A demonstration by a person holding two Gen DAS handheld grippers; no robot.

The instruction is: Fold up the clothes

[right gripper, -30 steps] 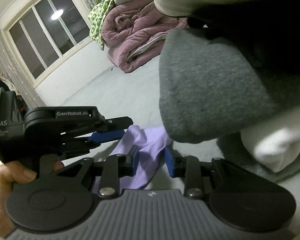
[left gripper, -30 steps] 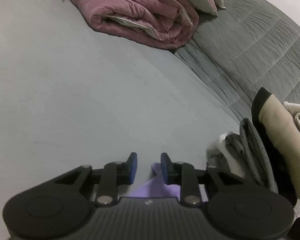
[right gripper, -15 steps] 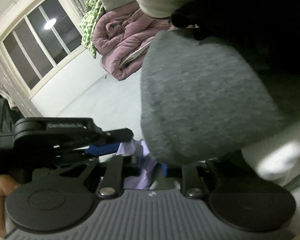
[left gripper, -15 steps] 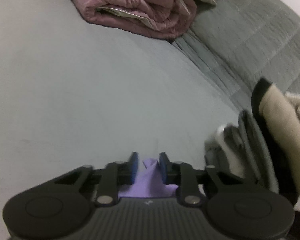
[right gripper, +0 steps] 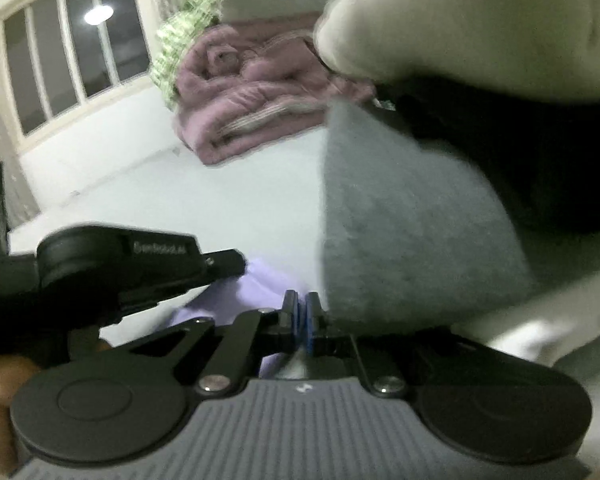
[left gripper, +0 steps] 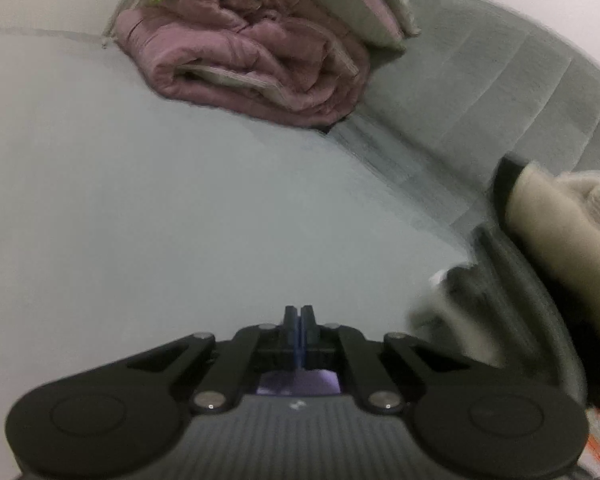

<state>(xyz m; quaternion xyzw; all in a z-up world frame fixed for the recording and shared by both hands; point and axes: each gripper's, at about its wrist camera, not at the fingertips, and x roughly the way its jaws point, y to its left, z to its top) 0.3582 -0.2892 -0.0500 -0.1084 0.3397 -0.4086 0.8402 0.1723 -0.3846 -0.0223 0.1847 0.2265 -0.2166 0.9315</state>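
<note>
- Your left gripper [left gripper: 301,316] is clenched on the thin lilac cloth garment [left gripper: 296,384], which shows only as a sliver under its fingers.
- Your right gripper [right gripper: 302,316] is likewise clamped on that lilac fabric [right gripper: 236,292] (it lies on the pale grey bed sheet [left gripper: 180,208], just beside the stack of folded grey and cream clothes [right gripper: 412,232]).
- You're at the pick-up step, I judge; next, lift both corners together, clear of the stack, and spread it flat.
</note>
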